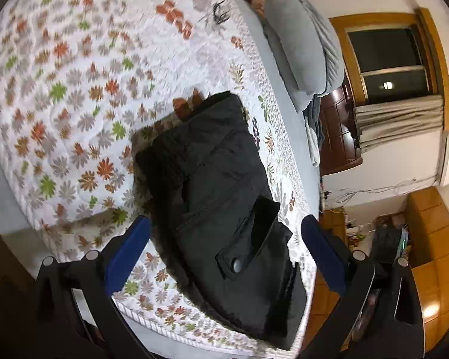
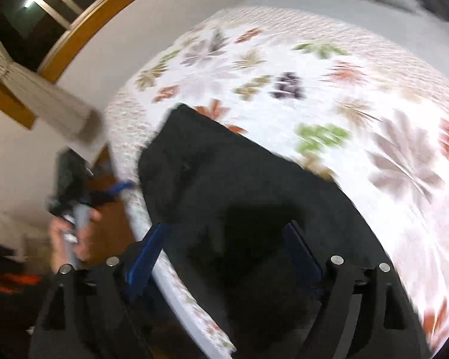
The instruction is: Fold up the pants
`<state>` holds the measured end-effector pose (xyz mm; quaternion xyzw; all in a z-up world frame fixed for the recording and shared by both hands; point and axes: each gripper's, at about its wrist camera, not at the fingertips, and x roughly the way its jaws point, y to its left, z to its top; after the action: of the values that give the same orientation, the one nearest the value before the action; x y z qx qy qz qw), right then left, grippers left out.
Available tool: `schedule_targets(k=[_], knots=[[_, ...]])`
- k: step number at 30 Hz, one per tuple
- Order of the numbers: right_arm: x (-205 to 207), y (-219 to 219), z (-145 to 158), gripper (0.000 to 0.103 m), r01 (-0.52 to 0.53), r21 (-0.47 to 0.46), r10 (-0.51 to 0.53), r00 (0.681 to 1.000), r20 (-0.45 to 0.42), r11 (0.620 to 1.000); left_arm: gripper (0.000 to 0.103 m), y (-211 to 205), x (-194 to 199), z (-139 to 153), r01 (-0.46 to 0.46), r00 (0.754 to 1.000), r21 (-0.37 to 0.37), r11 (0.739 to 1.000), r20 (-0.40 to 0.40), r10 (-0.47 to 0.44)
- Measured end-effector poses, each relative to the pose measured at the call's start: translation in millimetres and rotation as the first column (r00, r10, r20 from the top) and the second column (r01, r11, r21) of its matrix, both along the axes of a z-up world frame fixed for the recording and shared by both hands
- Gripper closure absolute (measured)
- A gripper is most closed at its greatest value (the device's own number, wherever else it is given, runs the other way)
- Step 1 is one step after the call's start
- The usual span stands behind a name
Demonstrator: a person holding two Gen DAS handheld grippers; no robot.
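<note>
Black pants [image 1: 224,197] lie folded on the floral quilt [image 1: 74,95].

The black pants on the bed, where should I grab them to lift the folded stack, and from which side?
Take the black pants at the thick folded end nearest the bed edge, coming in from off the bed. That end, by the snap pocket, overhangs the floral quilt least and stacks all layers, so fingers can likely pinch them together.
</note>
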<state>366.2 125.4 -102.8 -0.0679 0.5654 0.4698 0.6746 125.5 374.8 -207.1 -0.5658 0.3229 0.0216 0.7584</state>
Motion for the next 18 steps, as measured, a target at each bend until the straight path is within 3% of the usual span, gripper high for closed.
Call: schedule_targets(k=[3,8,16,18], knots=[[31.1,53.4,2.2,0.012,-0.102,0.012,0.103,0.989,-0.103,0.995,0.003,2.1,4.0,-10.5,-0.014,1.000,-0.046,0.999,-0.017,0.013],[51.1,135.3,-12.8,0.012,-0.237,-0.035,0.230,0.962,-0.148,0.971,0.003,5.5,11.9,-26.6,-0.024,0.999,-0.073,0.997,-0.044,0.021],[61.3,183.9,-45.7,0.012,-0.300,-0.089,0.283,0.944,-0.169,0.950,0.003,11.4,23.3,-38.3,-0.014,1.000,-0.192,0.981,-0.008,0.013],[62.5,188.7,-51.1,0.012,-0.306,-0.088,0.287,0.942,-0.176,0.948,0.003,7.3,30.2,-39.6,0.013,0.999,-0.168,0.986,-0.036,-0.020]])
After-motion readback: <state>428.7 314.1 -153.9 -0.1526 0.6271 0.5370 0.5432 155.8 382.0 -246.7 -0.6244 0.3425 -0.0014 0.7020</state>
